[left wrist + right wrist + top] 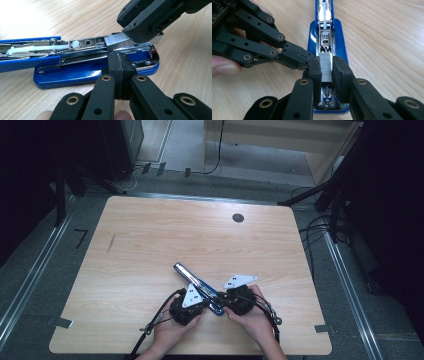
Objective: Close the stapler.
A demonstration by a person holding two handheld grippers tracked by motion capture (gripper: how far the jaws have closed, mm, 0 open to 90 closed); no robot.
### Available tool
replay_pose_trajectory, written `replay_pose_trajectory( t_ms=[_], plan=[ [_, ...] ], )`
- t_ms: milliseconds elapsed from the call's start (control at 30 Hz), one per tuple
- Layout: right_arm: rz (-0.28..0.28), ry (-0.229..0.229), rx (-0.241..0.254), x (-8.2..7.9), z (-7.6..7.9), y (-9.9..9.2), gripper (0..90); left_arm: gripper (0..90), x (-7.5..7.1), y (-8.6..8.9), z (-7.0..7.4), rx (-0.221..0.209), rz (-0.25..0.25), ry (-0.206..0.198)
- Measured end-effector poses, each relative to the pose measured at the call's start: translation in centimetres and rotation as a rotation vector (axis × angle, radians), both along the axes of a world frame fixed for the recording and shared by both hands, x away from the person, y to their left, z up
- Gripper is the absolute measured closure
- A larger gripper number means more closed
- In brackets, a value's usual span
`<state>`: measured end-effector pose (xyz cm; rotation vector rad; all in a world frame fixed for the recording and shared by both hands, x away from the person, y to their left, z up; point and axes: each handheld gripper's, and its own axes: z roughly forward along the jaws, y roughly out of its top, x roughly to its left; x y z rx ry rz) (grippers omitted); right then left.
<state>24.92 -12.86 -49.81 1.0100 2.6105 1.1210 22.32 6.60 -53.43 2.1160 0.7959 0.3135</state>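
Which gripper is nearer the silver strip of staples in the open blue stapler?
Right. The right gripper clamps the silver staple strip between its pads; the left gripper, jaws shut, presses against the blue stapler base just beside it.

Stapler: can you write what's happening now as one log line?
stapler: open on table | staples: held over tray | right gripper: shut on staples | left gripper: shut, against stapler
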Motion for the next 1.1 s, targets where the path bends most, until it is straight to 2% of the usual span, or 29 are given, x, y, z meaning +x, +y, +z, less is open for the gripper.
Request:
replay_pose_trajectory(
  t_ms=[433,733,1100],
  plan=[
    [-0.001,-0.03,0.009,-0.22,0.43,-0.11,79.8,90.0,-0.01,-0.01,0.0,-0.001,0.001,0.001],
    [-0.002,-0.031,-0.011,-0.23,0.29,-0.08,79.8,90.0,0.0,-0.01,0.0,0.0,0.001,0.0],
    [0.001,-0.031,-0.009,-0.19,0.23,-0.02,79.8,90.0,0.0,0.0,0.0,0.0,0.001,0.0]
  ],
)
